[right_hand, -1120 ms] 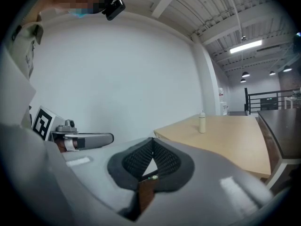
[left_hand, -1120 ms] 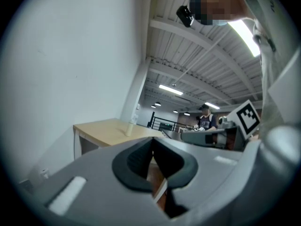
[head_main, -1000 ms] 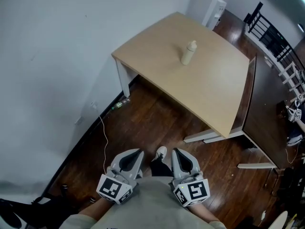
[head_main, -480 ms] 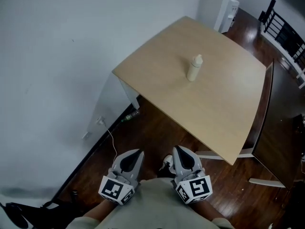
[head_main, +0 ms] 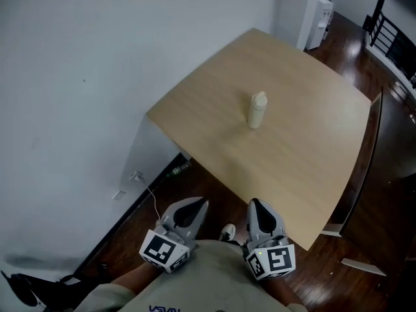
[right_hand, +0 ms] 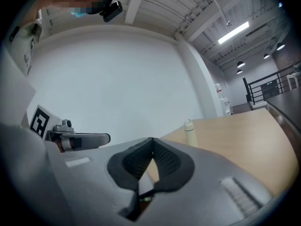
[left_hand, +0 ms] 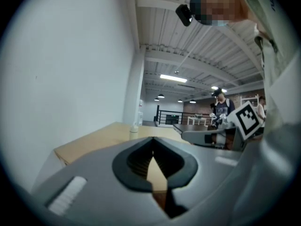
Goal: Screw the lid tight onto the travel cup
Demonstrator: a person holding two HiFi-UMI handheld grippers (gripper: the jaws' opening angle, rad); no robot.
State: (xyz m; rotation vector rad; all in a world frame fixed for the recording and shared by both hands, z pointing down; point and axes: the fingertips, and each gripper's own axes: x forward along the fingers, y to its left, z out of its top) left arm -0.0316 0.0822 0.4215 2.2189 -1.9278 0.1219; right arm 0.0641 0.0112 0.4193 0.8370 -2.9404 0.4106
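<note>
Head view: left claw and right claw, lower centre, both clenched empty. Well apart, a cream lidded travel cup stands on the light wooden table.

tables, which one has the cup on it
The light wood table, by the white wall: the cup stands upright near its middle. The dark table to its right does not carry it.

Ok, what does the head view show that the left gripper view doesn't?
Only the head view: a thin white cable by the wall and the person's white shoe. Only the left gripper view: ceiling strip lights and a standing person far off. Both: the light wooden table, the cream travel cup standing on it, and the shut left gripper.
</note>
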